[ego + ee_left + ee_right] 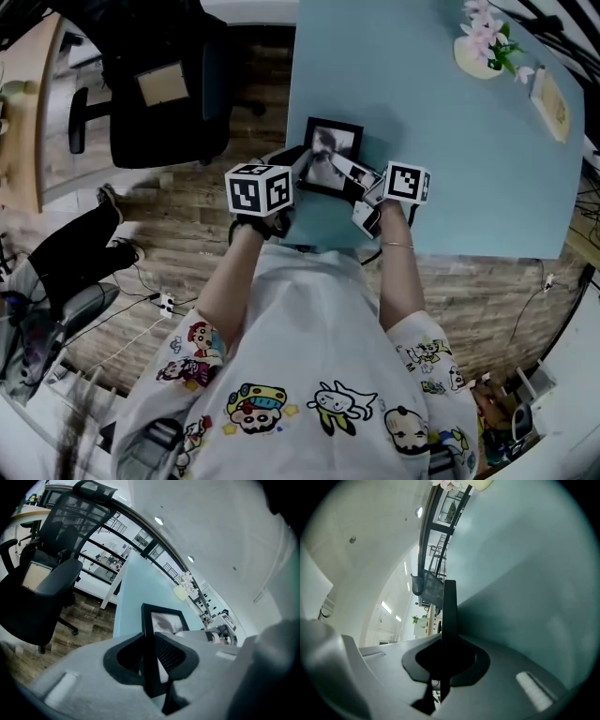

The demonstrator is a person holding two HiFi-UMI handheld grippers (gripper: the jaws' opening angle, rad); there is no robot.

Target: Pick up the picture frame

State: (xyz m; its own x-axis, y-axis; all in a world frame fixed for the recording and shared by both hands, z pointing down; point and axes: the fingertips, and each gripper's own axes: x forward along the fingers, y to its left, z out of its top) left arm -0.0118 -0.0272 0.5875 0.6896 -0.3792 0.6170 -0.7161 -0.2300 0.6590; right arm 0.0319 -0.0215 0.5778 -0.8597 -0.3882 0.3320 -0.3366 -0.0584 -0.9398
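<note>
A black picture frame (332,142) with a pale photo lies at the near left corner of the light blue table (450,141). My left gripper (302,174) is shut on the frame's left side. In the left gripper view the black edge of the frame (165,619) runs between the two pads (171,654), which press on it. My right gripper (362,184) holds the frame's right side. In the right gripper view the frame (450,606) shows edge-on as a thin dark bar gripped by the jaws of the right gripper (444,657).
A black office chair (159,103) stands on the wooden floor left of the table. Pink flowers in a pale dish (483,47) and a small flat card (550,101) sit at the table's far right. Cables and a power strip (167,303) lie on the floor.
</note>
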